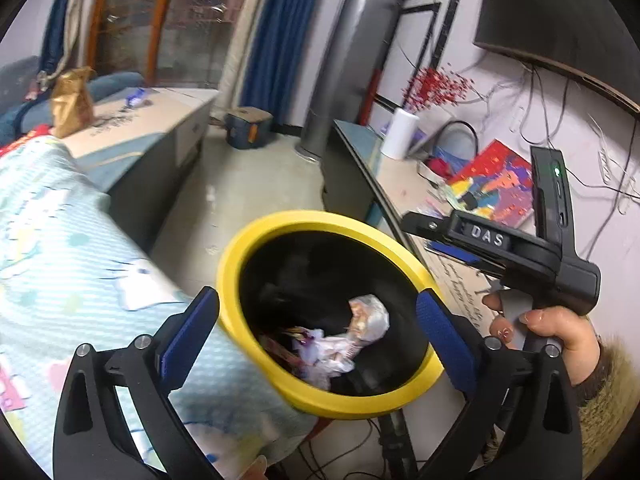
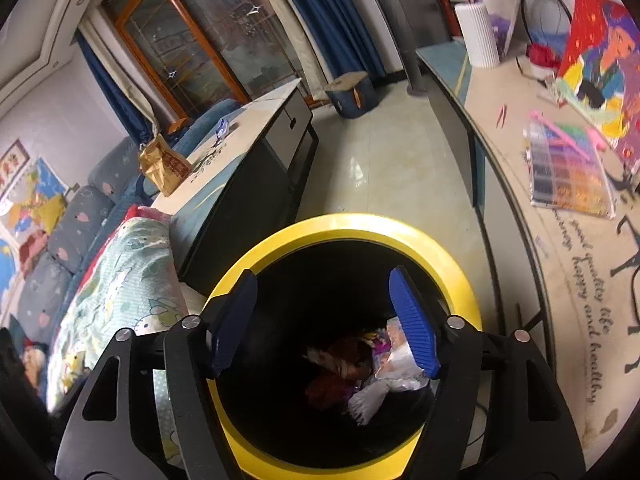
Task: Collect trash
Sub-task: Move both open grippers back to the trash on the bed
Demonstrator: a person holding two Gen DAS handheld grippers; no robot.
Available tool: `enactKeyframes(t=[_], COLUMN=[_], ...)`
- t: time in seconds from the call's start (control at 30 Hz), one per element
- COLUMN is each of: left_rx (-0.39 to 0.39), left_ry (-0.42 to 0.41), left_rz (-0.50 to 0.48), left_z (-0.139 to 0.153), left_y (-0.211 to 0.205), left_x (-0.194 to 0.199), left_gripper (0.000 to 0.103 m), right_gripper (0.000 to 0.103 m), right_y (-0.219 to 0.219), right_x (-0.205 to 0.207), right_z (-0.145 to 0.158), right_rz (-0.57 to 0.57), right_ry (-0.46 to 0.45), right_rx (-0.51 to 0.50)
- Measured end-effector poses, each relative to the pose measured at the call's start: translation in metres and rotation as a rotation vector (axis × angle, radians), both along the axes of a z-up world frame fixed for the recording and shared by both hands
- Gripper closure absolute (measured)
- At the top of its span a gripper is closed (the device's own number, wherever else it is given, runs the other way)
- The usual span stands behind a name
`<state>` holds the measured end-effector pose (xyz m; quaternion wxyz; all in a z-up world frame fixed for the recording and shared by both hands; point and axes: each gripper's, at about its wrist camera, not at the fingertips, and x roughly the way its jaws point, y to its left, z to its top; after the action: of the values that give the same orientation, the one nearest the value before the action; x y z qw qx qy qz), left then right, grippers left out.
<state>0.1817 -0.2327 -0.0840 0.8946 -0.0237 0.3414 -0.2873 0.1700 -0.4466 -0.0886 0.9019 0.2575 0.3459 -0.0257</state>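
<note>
Above the yellow-rimmed bin (image 2: 456, 276), you hold both grippers, left (image 1: 318, 308) and right (image 2: 324, 320), spread wide, empty; wrappers (image 1: 340, 344) inside.

A: Where is the bin (image 2: 344, 224)?
B: On the floor between the bed (image 2: 132, 264) at left and the desk (image 2: 520, 280) at right. Wrappers (image 2: 396, 364) lie in it.
A: Beyond it?
B: A cabinet (image 2: 248, 184) past the bed, a bag (image 2: 164, 166) on top. A paper roll (image 2: 478, 34) stands on the desk's far end.
</note>
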Motion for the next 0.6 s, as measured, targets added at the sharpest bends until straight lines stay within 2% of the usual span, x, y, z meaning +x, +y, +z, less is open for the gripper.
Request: enactKeyframes(t=[0.03, 0.17, 0.27, 0.6], left_rx=[-0.002, -0.029, -0.041, -0.04], left_ry=[-0.006, -0.021, -0.04, -0.095], left_rz=[0.019, 0.078, 0.116, 0.163], left_z=[0.003, 0.016, 0.025, 0.041], left_y=[0.006, 0.026, 0.04, 0.063], left_x=[-0.003, -0.008, -0.013, -0.031], left_gripper=[0.007, 0.007, 0.007, 0.007], right_gripper=[0.035, 0.033, 0.025, 0.024], right_y=[0.002, 0.009, 0.015, 0.033], right_x=[-0.001, -0.005, -0.01, -0.015], right_z=[0.003, 0.014, 0.022, 0.036], right_rz=[-0.005, -0.012, -0.013, 0.018], right_ry=[-0.005, -0.034, -0.058, -0.093], right_rx=[-0.021, -0.074, -0.105, -0.146])
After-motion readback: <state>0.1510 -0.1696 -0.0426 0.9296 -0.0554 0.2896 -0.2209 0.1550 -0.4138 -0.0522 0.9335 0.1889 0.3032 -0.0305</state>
